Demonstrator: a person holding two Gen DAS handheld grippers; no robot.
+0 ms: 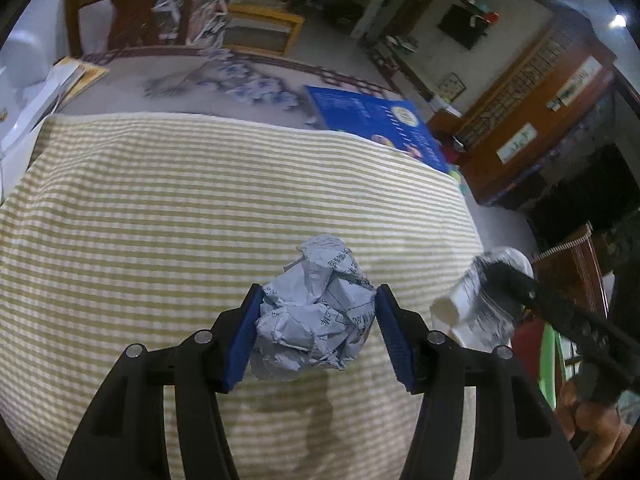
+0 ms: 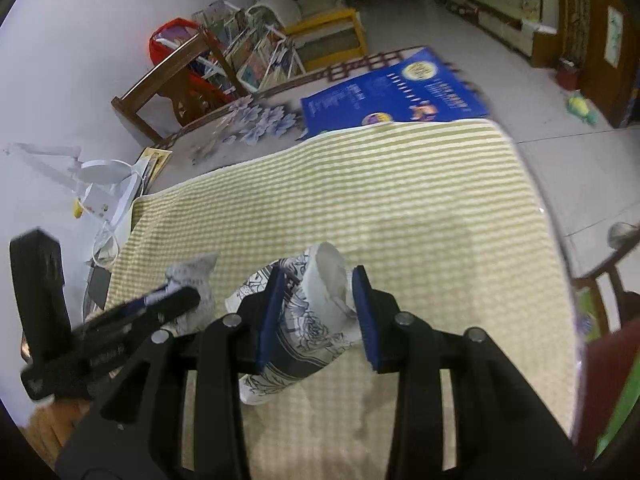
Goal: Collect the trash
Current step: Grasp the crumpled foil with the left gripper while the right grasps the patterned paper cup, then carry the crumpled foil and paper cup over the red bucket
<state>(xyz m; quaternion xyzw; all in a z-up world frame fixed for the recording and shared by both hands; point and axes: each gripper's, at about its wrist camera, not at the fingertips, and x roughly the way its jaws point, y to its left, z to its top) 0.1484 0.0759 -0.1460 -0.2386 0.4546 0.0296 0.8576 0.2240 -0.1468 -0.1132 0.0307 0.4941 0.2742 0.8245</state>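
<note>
The left gripper pinches a crumpled paper ball between its blue pads, above the striped cloth. To its right, the right gripper squeezes a crushed patterned paper cup over the same cloth.
</note>
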